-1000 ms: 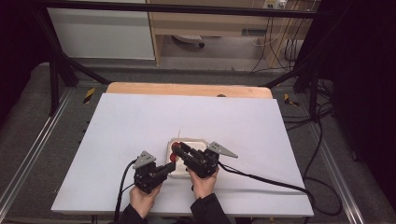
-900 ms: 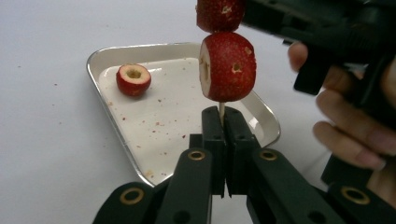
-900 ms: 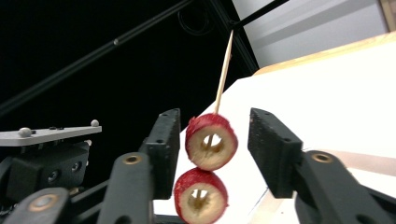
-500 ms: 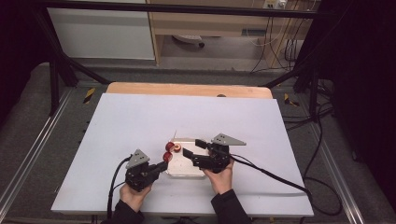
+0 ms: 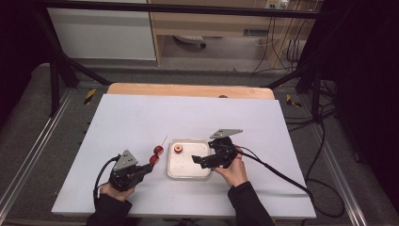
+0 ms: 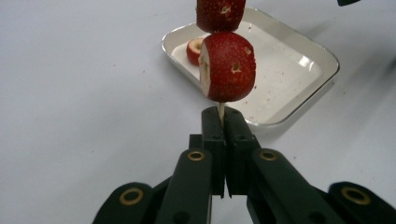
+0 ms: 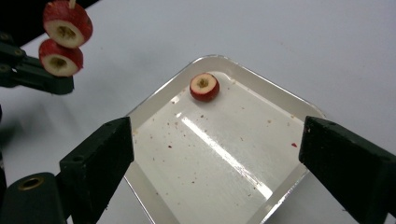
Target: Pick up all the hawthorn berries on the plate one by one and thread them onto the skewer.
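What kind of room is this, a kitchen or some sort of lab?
Most likely a lab or recording bench, not a kitchen. The white table stands inside a black metal frame, loose cables trail over the floor, and the person works with a hand-held left gripper rather than bare fingers.

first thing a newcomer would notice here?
Probably the skewer with two red fruit slices threaded on it, clamped in the left gripper just left of the white tray. Next, the lone slice lying in the tray's far corner, with the right gripper open above the tray.
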`<state>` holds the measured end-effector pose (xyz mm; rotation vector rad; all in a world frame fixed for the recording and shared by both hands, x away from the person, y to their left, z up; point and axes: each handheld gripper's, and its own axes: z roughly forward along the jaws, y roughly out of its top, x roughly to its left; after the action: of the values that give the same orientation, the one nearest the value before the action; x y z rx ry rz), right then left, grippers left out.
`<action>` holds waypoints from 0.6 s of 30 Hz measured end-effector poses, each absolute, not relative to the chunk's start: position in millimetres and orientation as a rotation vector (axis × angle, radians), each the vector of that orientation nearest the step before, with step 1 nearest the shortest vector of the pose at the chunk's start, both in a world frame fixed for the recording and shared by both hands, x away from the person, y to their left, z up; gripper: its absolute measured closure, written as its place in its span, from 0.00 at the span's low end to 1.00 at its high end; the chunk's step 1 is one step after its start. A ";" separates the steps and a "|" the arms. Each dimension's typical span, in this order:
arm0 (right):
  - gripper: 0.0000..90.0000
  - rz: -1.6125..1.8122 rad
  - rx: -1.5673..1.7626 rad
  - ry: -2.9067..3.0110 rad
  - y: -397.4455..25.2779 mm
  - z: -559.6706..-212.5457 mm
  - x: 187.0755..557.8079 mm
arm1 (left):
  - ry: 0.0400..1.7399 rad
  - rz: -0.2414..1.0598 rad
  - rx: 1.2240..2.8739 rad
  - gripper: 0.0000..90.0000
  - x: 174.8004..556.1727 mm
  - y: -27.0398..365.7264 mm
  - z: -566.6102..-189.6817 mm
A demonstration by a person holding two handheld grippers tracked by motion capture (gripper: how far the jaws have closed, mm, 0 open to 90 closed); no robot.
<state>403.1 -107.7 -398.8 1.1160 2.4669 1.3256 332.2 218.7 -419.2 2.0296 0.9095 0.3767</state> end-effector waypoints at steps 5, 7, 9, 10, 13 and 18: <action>0.12 1.183 1.085 2.555 -93.4 -393.3 416.4 | 0.899 0.376 2.055 0.98 332.8 226.2 -421.7; 0.13 1.136 1.065 2.585 -84.8 -390.8 421.6 | 0.900 0.386 2.054 0.98 333.1 227.7 -421.9; 0.14 1.091 1.044 2.611 -76.3 -389.2 428.2 | 0.900 0.403 2.062 0.98 333.6 228.2 -422.5; 0.15 1.061 1.041 2.623 -72.1 -388.2 431.6 | 0.902 0.410 2.066 0.98 334.1 228.4 -422.7; 0.17 1.029 1.038 2.627 -60.6 -386.5 441.7 | 0.903 0.420 2.064 0.98 336.1 229.9 -423.1; 0.25 1.032 1.065 2.659 -44.2 -388.9 455.3 | 0.917 0.428 2.063 0.98 339.4 235.2 -424.1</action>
<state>455.3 -44.2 -388.9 1.0655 2.6586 1.0317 339.4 235.2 -424.1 2.0631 0.9171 0.4281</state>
